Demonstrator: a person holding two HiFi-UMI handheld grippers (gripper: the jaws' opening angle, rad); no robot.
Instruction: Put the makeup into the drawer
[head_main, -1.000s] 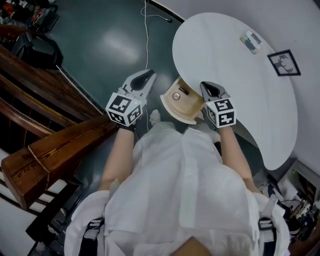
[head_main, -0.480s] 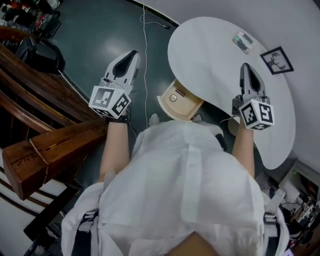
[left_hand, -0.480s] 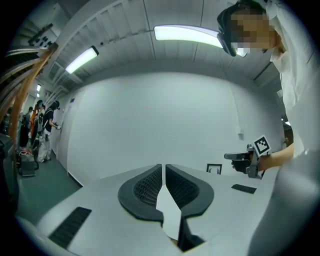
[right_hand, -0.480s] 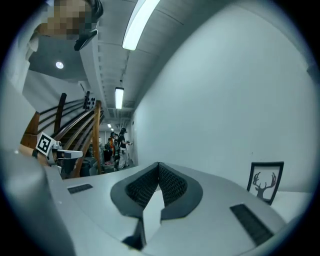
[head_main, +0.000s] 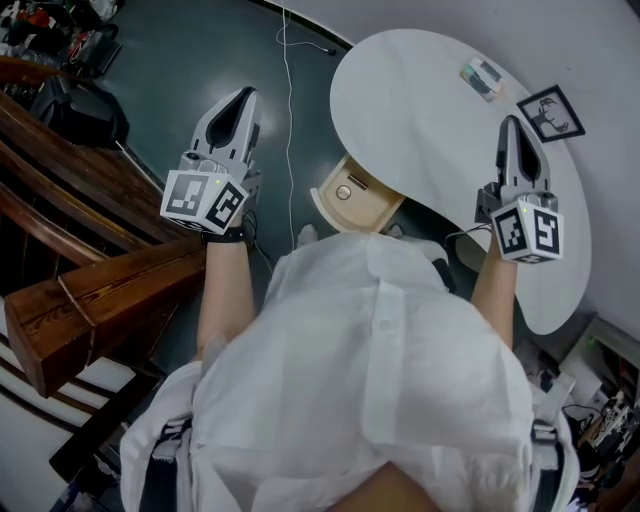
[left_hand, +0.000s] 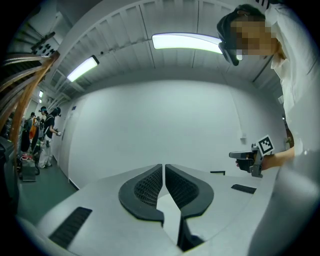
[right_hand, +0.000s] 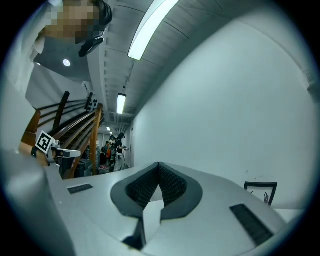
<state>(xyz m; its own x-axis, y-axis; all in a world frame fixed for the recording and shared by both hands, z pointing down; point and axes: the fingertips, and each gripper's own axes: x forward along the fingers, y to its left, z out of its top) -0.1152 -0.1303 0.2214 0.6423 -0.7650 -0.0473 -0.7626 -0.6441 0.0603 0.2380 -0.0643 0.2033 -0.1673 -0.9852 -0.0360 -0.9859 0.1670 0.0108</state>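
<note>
The left tool (head_main: 240, 100) and right tool (head_main: 513, 125) have lifted away from the drawer (head_main: 355, 195), where both sat a second ago; it juts from under the desk's (head_main: 420, 110) near edge, seemingly open, so fetching looks next. The makeup (head_main: 481, 78) lies untouched on the desk well beyond the drawer; both tools point level, one left of the drawer, one right above the desk, each clenched on nothing.

Matt white table (head_main: 430, 100), seemingly wooden drawer (head_main: 362, 198), glossy floor (head_main: 200, 60).
</note>
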